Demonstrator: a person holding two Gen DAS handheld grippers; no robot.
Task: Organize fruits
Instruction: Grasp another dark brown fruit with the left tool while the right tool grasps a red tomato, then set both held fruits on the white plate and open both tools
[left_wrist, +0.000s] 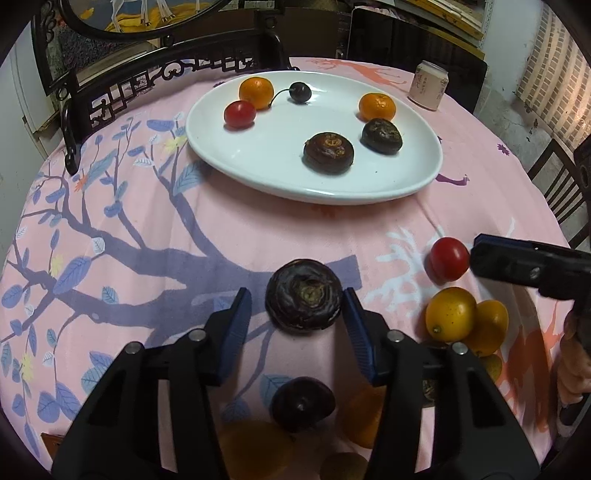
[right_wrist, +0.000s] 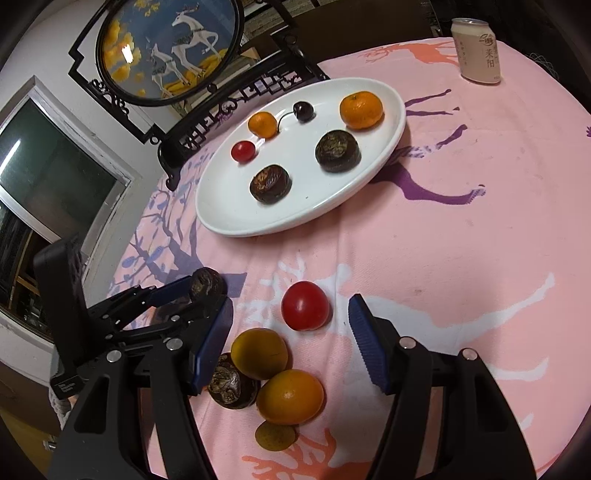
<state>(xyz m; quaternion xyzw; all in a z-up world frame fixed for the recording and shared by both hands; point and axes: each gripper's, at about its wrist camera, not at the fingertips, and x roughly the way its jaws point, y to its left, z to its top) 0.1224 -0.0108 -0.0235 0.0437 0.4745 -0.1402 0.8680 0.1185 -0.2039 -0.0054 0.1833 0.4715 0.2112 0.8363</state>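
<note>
In the left wrist view a dark water chestnut (left_wrist: 303, 295) lies on the pink cloth between the blue pads of my left gripper (left_wrist: 295, 297). The right pad is at its skin, and a gap shows at the left pad. My right gripper (right_wrist: 291, 306) stands open, with a red tomato (right_wrist: 305, 305) just beyond its tips and touching neither pad. One of its fingers (left_wrist: 509, 260) reaches the tomato (left_wrist: 448, 258) from the right. The white plate (left_wrist: 332, 195) holds two oranges, a tomato, a cherry and two chestnuts.
Yellow-orange fruits (right_wrist: 264, 352) (right_wrist: 290, 397), a chestnut (right_wrist: 231, 384) and a small olive fruit (right_wrist: 276, 435) lie under the right gripper. Another dark fruit (left_wrist: 303, 402) lies beneath the left gripper. A can (right_wrist: 478, 51) stands far right, and a framed deer picture (right_wrist: 166, 51) behind the plate.
</note>
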